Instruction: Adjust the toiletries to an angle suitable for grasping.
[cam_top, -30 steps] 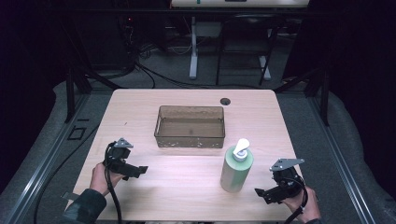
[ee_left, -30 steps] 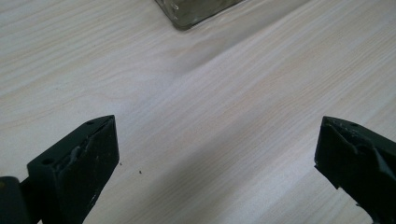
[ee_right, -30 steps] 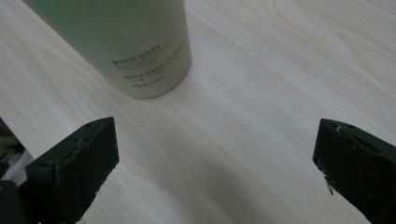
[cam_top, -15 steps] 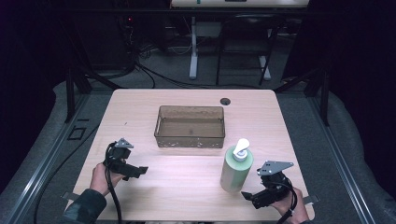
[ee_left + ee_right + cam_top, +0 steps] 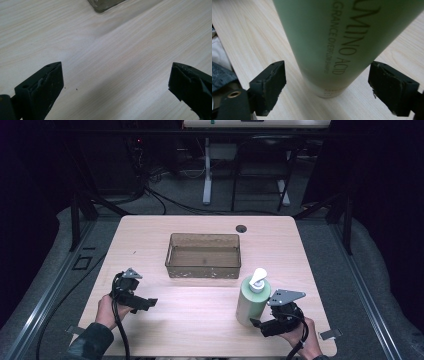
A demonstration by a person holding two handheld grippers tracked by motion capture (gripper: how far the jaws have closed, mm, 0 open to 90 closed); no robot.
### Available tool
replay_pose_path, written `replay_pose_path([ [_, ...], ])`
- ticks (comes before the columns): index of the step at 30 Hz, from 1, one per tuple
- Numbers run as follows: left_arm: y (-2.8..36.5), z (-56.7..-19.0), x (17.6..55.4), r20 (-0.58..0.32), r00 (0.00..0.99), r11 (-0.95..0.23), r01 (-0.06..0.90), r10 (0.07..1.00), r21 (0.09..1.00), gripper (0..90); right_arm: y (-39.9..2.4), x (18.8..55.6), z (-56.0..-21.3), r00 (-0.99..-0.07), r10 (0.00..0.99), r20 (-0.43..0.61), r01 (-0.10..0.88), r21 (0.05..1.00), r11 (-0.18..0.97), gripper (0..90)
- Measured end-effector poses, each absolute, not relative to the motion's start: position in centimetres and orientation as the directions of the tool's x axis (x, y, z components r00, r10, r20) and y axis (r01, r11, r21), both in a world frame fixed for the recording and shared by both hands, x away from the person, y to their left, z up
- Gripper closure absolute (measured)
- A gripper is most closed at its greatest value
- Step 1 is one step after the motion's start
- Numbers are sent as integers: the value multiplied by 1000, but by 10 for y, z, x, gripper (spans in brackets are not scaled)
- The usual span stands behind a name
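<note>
Right gripper view shows the pale green plastic pump bottle (image 5: 342, 42) standing on the light wooden table (image 5: 249, 32), bracketed but not yet clamped by the closing right gripper (image 5: 327, 87), so gripping and lifting remain, while the left gripper (image 5: 115, 90) is held open, idle.
</note>
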State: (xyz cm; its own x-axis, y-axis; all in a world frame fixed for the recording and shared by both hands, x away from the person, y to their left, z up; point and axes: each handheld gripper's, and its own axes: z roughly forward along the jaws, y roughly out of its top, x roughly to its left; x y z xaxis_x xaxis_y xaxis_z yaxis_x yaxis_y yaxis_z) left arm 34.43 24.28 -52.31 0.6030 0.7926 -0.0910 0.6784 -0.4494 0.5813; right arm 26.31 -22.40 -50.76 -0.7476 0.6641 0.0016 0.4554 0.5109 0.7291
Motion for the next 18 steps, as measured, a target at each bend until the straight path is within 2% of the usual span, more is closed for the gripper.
replay_pose_path([
  [3, 242, -524, 344, -90, 606, -455, 679, 790, 576, 0, -223, 266, -510, -736, 677, -3, 461, 730, 504, 192],
  [18, 243, -525, 346, -89, 604, -453, 679, 792, 577, 0, -209, 273, -514, -728, 685, -28, 446, 740, 504, 181],
])
